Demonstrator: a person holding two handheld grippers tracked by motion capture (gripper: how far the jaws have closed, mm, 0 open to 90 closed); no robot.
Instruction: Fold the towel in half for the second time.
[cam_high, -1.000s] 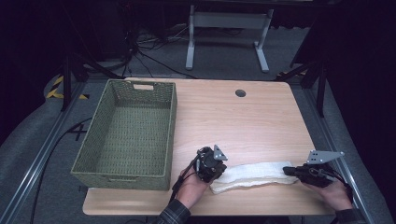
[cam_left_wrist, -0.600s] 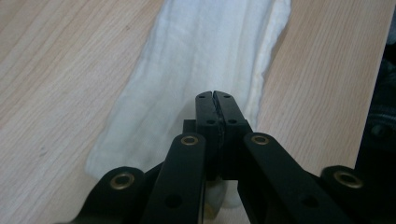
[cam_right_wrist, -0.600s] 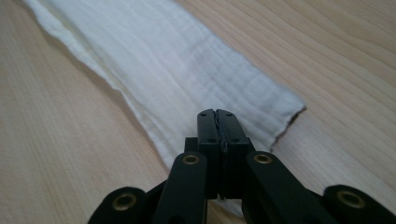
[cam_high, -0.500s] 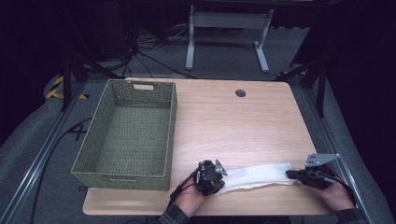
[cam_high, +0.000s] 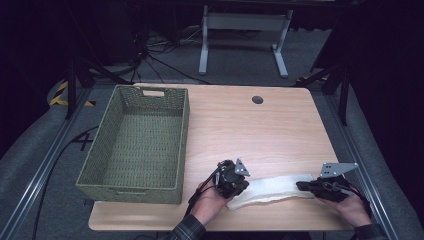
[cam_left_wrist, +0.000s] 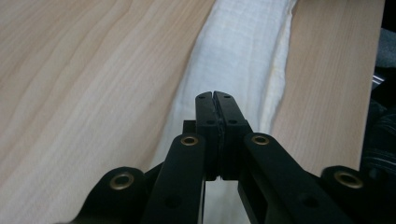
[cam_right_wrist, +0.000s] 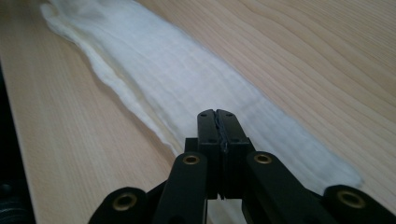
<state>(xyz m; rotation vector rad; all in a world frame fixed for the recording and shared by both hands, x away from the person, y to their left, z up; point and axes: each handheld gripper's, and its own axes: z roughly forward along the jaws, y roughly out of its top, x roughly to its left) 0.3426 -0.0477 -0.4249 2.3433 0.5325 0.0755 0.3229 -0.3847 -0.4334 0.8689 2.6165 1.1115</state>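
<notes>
A white cloth (cam_high: 272, 190), folded into a long narrow strip, lies flat near the front edge of the wooden table (cam_high: 250, 135). My left gripper (cam_high: 244, 186) sits at the strip's left end, pointing along it, jaws shut. My right gripper (cam_high: 300, 186) sits at the right end, pointing left, jaws also shut. In the left gripper view the closed tips (cam_left_wrist: 215, 96) hover over the cloth (cam_left_wrist: 243, 51), which runs away from them. In the right gripper view the closed tips (cam_right_wrist: 217, 114) sit over the cloth (cam_right_wrist: 177, 70) too. I see no fabric between either pair of pads.
A green woven basket (cam_high: 184, 131) stands empty on the table's left half. A round cable hole (cam_high: 257, 99) sits near the far edge. Beyond the table are a white metal stand (cam_high: 245, 22) and cables on the floor. Metal rails run along both sides.
My left gripper dipped toward the near edge half a second ago and has come back away from it. The right gripper and the cloth have stayed about where they were.
</notes>
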